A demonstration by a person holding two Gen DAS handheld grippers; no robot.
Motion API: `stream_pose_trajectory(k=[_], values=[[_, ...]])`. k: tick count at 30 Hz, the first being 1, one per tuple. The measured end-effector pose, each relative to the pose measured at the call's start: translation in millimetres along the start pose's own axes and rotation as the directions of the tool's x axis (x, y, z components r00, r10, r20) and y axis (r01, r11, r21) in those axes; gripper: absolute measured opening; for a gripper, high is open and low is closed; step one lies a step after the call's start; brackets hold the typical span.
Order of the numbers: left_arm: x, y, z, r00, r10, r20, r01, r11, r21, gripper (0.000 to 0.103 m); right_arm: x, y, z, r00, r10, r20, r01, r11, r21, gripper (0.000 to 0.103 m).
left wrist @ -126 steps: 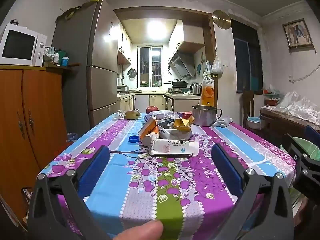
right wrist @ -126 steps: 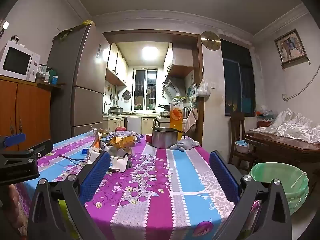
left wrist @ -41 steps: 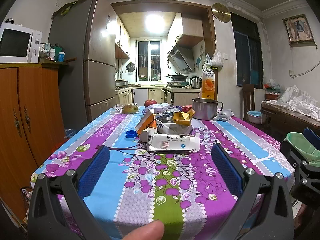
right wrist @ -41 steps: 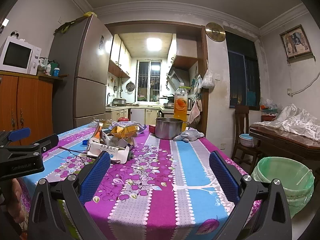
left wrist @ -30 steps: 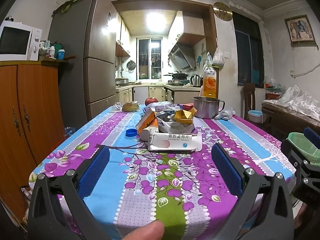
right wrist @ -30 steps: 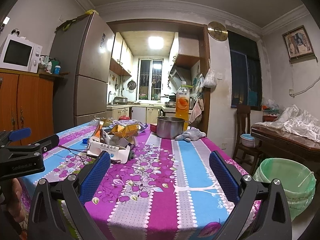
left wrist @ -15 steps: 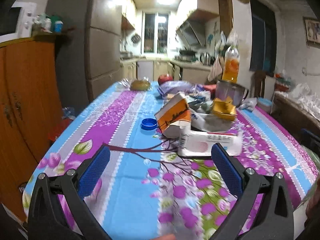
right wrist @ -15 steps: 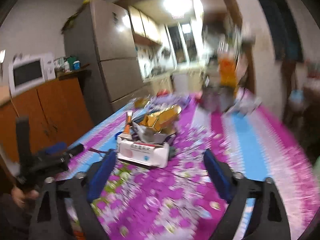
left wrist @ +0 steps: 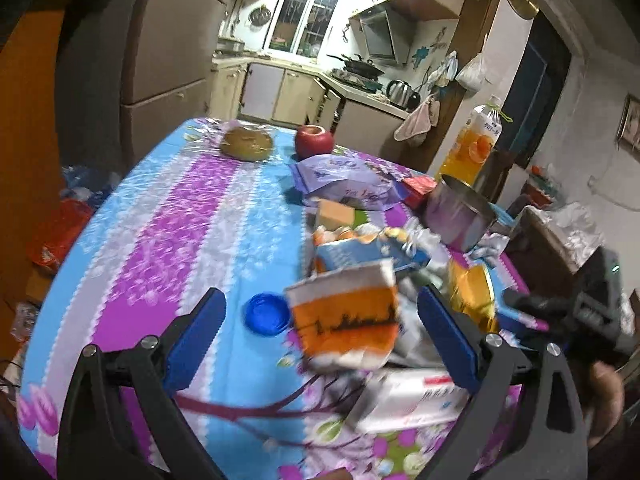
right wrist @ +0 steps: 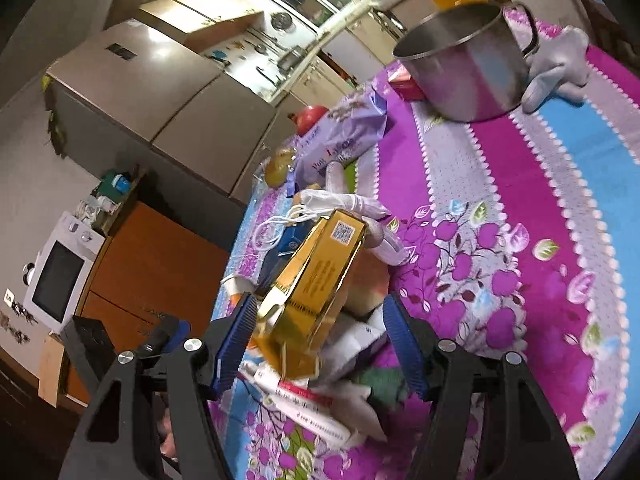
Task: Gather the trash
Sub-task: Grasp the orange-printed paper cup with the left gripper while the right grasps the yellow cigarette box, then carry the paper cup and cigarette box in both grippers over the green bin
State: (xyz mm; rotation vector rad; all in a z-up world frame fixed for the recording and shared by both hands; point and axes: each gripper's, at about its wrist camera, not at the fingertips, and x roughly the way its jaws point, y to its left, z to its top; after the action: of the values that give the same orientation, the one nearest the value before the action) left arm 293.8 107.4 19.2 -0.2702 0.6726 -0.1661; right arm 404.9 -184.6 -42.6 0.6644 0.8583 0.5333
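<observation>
Left gripper (left wrist: 320,332) wide around orange carton (left wrist: 346,320), right gripper (right wrist: 320,344) narrowing, astride gold box (right wrist: 316,280), untouched

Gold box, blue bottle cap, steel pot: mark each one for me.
gold box (right wrist: 316,280), right wrist view, on its printed long side.
blue bottle cap (left wrist: 267,314), left wrist view, on its hollow centre.
steel pot (right wrist: 472,76), right wrist view, on its outer wall.
</observation>
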Motion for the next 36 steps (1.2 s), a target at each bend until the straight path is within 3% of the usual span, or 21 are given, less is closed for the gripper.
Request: stream_pose_trajectory(k=[5, 10, 14, 16, 21, 23, 26, 30, 33, 36], values=[[12.6, -26.7, -0.1, 1.0, -0.009, -0.027, 0.01, 0.999, 0.049, 0.093, 20.3, -1.6, 11.1, 1.0, -0.013, -0.02, 0.013, 1.0, -0.002, 0.067], [35.6, -38.9, -5.9, 0.997, 0.072, -0.035, -0.069, 0.994, 0.087, 0.093, 29.5, 2.6, 12.8, 0.999, -0.028, -0.03, 0.027, 0.999, -0.034, 0.066], [44.7, -40.2, -9.0, 0.993, 0.108, -0.038, -0.104, 0.99, 0.09, 0.091, 36.2, 3.4, 9.3, 0.998, -0.042, -0.043, 0.04, 0.998, -0.056, 0.056], [48.7, -42.0, -9.6, 0.992, 0.122, -0.045, -0.116, 0.988, 0.102, 0.081, 37.6, 4.5, 9.2, 0.998, -0.037, -0.043, 0.034, 0.998, -0.061, 0.052], [51.1, -33.0, -12.8, 0.993, 0.085, -0.082, -0.081, 0.996, 0.043, 0.033, 37.3, 14.7, 7.9, 0.999, -0.008, -0.054, 0.003, 0.996, -0.087, 0.037], [50.5, -32.4, -16.4, 0.993, 0.082, -0.082, -0.079, 0.996, 0.04, 0.024, 36.7, 18.1, 4.6, 0.998, 0.009, -0.059, -0.015, 0.995, -0.098, 0.031], [42.9, -30.2, -21.8, 0.993, 0.101, -0.054, -0.099, 0.995, 0.034, 0.019, 29.4, 25.3, 0.6, 1.0, 0.006, -0.03, -0.01, 0.99, -0.138, 0.022], [26.2, -30.8, -25.8, 0.992, 0.126, -0.01, -0.126, 0.991, 0.055, 0.012, 12.4, 38.5, -9.2, 0.999, -0.02, 0.038, 0.028, 0.976, -0.218, 0.022], [9.9, -28.6, -28.2, 0.99, 0.138, 0.03, -0.139, 0.989, 0.049, 0.007, -4.3, 58.0, -24.8, 0.988, -0.08, 0.134, 0.12, 0.936, -0.33, 0.022], [-15.9, -38.2, -33.1, 0.988, 0.123, 0.097, -0.13, 0.989, 0.072, 0.007, -27.0, 84.8, -51.1, 0.954, -0.133, 0.27, 0.246, 0.86, -0.448, 0.022]])
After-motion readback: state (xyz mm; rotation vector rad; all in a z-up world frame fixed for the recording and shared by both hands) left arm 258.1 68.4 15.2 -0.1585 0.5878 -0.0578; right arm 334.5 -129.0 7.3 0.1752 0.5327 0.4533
